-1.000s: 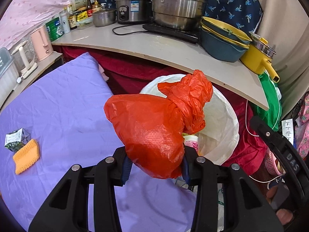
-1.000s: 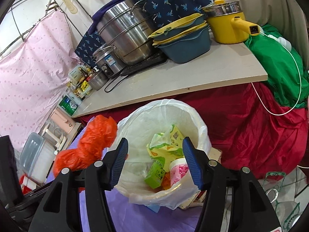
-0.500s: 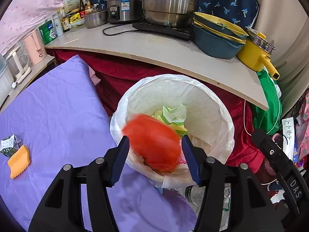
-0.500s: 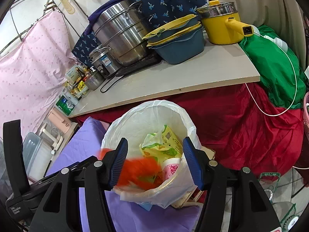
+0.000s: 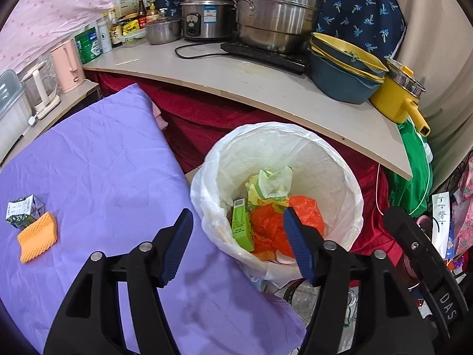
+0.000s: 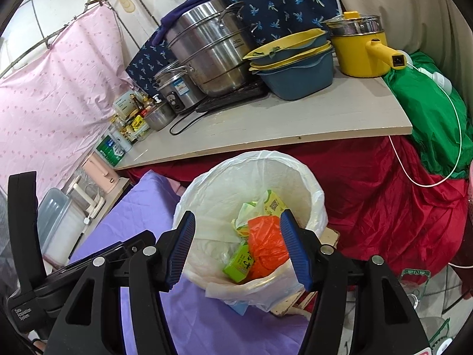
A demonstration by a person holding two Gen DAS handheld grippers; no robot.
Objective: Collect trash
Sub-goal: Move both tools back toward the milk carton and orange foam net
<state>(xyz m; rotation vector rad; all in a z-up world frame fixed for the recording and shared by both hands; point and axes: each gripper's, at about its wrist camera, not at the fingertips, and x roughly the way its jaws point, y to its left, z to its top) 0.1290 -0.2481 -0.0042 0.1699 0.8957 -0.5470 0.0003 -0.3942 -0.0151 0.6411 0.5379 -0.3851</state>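
Observation:
A white-lined trash bin (image 5: 348, 183) (image 6: 313, 189) stands beside the purple-covered table (image 5: 97, 171) (image 6: 207, 319). An orange plastic bag (image 5: 266, 224) (image 6: 267, 242) lies inside it with a green carton (image 5: 242, 226) (image 6: 241, 261) and yellow-green wrappers (image 5: 270, 182). My left gripper (image 5: 238, 241) is open and empty above the bin's near rim. My right gripper (image 6: 238, 244) is open and empty above the bin. A small crumpled carton (image 5: 25, 210) and an orange sponge (image 5: 37, 236) lie on the purple cloth at the left.
A wooden counter (image 5: 266, 88) behind the bin holds steel pots (image 5: 275, 11), a rice cooker (image 5: 207, 14), blue-yellow basins (image 5: 343, 71), a yellow pot (image 5: 396, 100) and bottles. Red cloth (image 6: 384, 195) hangs below it. A green bag (image 6: 428, 112) sits at right.
My left gripper opened and let go of the orange bag, which dropped into the bin and now rests on the other trash. The right gripper stayed open.

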